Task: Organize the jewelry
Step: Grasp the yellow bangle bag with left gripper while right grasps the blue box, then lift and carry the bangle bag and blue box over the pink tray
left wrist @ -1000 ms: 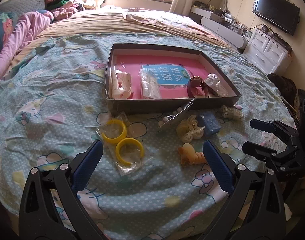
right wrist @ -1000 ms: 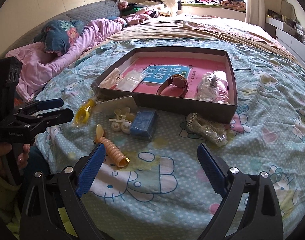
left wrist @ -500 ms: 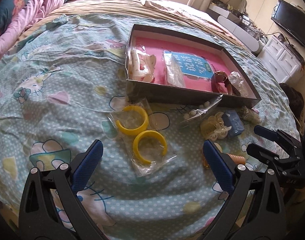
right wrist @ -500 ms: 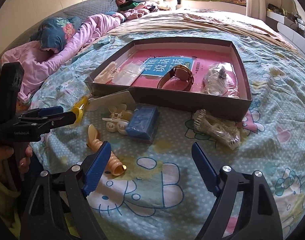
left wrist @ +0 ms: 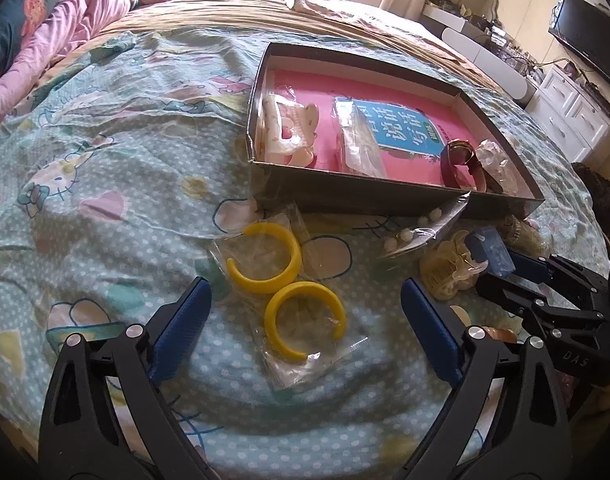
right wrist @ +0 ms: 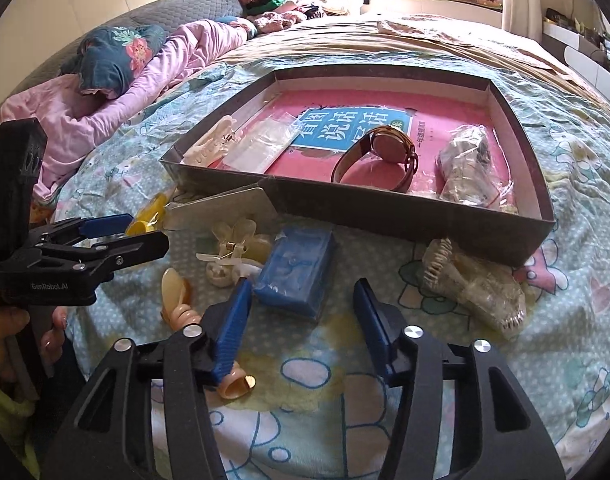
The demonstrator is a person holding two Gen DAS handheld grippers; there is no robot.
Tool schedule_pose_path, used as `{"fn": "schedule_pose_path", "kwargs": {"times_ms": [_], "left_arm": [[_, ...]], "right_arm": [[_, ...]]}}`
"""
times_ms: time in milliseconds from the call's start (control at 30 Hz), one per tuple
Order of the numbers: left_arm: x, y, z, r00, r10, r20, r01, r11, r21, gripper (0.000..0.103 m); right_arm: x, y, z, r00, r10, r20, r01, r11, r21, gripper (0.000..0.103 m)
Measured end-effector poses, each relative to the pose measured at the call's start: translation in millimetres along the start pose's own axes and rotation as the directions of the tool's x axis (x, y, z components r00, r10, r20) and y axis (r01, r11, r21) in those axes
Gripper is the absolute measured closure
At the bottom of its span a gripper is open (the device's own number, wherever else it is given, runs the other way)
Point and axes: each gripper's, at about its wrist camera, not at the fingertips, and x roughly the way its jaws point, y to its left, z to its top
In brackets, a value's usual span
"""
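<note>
A clear bag with two yellow hoops [left wrist: 285,280] lies on the bedspread between the fingers of my left gripper [left wrist: 305,320]. Its jaws are closing slightly and do not touch the bag. My right gripper [right wrist: 303,320] is closing around the near end of a small blue box [right wrist: 297,272], with a gap still on the right side. Behind both stands a dark cardboard box [right wrist: 405,228] with a pink book as its floor. It holds a brown watch [right wrist: 385,152], a white hair claw [left wrist: 289,132] and clear bags.
Loose on the bedspread lie a cream hair clip [right wrist: 233,252], a peach spiral clip [right wrist: 177,300], a clear toothed claw [right wrist: 477,288] and a bag of pearl pieces [left wrist: 421,232]. A hand [right wrist: 9,340] holds the left gripper [right wrist: 145,232]. Pink bedding lies far left.
Both grippers have sunk closer to the bedspread. The left one now straddles the yellow hoops. The right one's fingers have drawn much closer together near the blue box.
</note>
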Motion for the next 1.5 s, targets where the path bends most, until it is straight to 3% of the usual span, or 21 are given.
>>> {"fn": "schedule_pose_path", "kwargs": {"times_ms": [100, 167, 300, 467, 867, 1500], "left_arm": [[3.1, -2.4, 0.5, 1.000, 0.014, -0.002, -0.014, 1.000, 0.016, 0.023], [3.3, -1.9, 0.6, 1.000, 0.020, -0.001, -0.020, 1.000, 0.016, 0.028], [3.6, -0.1, 1.6, 1.000, 0.026, 0.002, -0.026, 1.000, 0.006, 0.049], [1.2, 2.0, 1.6, 1.000, 0.004, 0.012, -0.004, 1.000, -0.001, 0.057], [-33.4, 2.0, 4.1, 0.992, -0.042, 0.116, 0.042, 0.999, -0.002, 0.059], [-87.6, 17.5, 20.9, 0.967, -0.011, 0.256, 0.022, 0.999, -0.038, 0.059]], "right_arm": [[-0.4, -1.2, 2.2, 1.000, 0.004, 0.012, -0.004, 1.000, -0.009, 0.067], [-1.9, -4.1, 2.5, 1.000, -0.003, 0.018, 0.003, 1.000, 0.000, 0.067], [-1.8, -12.3, 2.2, 1.000, -0.011, 0.018, 0.010, 1.000, 0.023, 0.067], [4.7, -9.8, 5.5, 0.999, -0.036, 0.011, 0.036, 0.999, 0.005, 0.067], [-21.3, -3.2, 4.5, 0.999, 0.001, 0.053, 0.000, 1.000, -0.016, 0.069], [-59.2, 27.9, 23.3, 0.988, 0.079, 0.135, -0.068, 0.994, -0.083, 0.069]]}}
